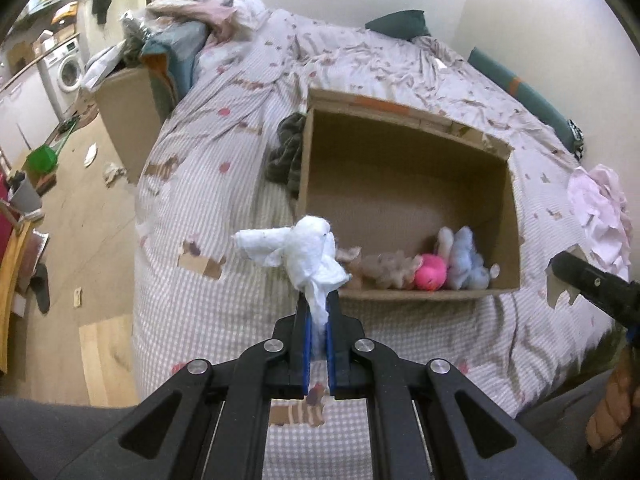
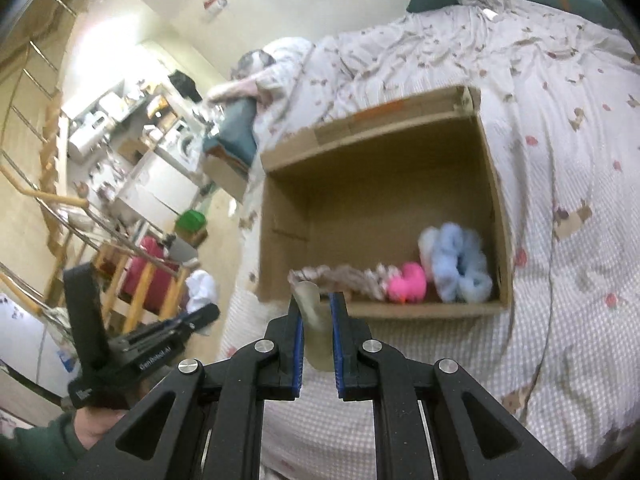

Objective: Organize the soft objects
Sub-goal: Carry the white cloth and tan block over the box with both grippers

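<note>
Our left gripper (image 1: 318, 300) pinches a white cloth (image 1: 304, 252) before the cardboard box (image 1: 404, 128) (toys inside); our right gripper (image 2: 316, 304) clamps a beige piece (image 2: 316, 332) at the box's front edge.

I'm working in a lived-in home, a studio-type bedroom: bed (image 1: 224, 184) with patterned sheets, teal pillow (image 1: 398, 23), washing machine (image 1: 68, 67) by the kitchen counter (image 2: 100, 120), wooden staircase (image 2: 44, 152), clothes piled on a cardboard box (image 1: 124, 120) beside the bed.

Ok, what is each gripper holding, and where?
Left gripper pinches the white cloth by its lower end. Right gripper clamps a beige piece mid-length.
</note>
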The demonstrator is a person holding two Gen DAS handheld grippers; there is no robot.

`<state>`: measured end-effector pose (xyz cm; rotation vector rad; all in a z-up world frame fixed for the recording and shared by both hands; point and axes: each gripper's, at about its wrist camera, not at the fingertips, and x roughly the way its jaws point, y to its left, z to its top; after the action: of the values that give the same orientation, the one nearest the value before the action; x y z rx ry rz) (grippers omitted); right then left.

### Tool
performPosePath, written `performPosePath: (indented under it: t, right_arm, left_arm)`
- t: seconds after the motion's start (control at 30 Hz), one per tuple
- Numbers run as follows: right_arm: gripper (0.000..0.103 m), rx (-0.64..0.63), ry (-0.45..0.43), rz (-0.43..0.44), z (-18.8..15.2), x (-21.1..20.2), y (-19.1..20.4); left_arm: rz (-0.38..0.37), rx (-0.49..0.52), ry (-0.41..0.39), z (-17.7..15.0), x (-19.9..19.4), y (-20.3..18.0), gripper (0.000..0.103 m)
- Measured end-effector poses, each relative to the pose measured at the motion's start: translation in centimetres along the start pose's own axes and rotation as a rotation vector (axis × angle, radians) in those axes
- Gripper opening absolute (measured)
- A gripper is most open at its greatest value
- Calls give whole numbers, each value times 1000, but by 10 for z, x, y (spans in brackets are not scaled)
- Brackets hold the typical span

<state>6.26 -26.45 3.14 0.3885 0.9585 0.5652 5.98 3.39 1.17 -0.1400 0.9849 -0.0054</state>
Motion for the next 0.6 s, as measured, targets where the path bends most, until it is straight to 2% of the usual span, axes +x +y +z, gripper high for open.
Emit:
performPosePath:
  t: [0.13,0.33,0.47,0.6]
  right_arm:
    - [13,48,-55,45,12,2,-4]
    - [13,69,-76,20,34,10,-12]
    - [14,74,-105,16,44,19,-26]
    - [14,149,-68,-14,37,41,-52]
  left_arm:
    - [-33,-19,-21,22,-1,-4,6]
    - [-46,16,-38,50,10,-15,6]
    - [-80,8,-62,64,21,-20,6]
    - [-93,15,-43,65,42,-27,6]
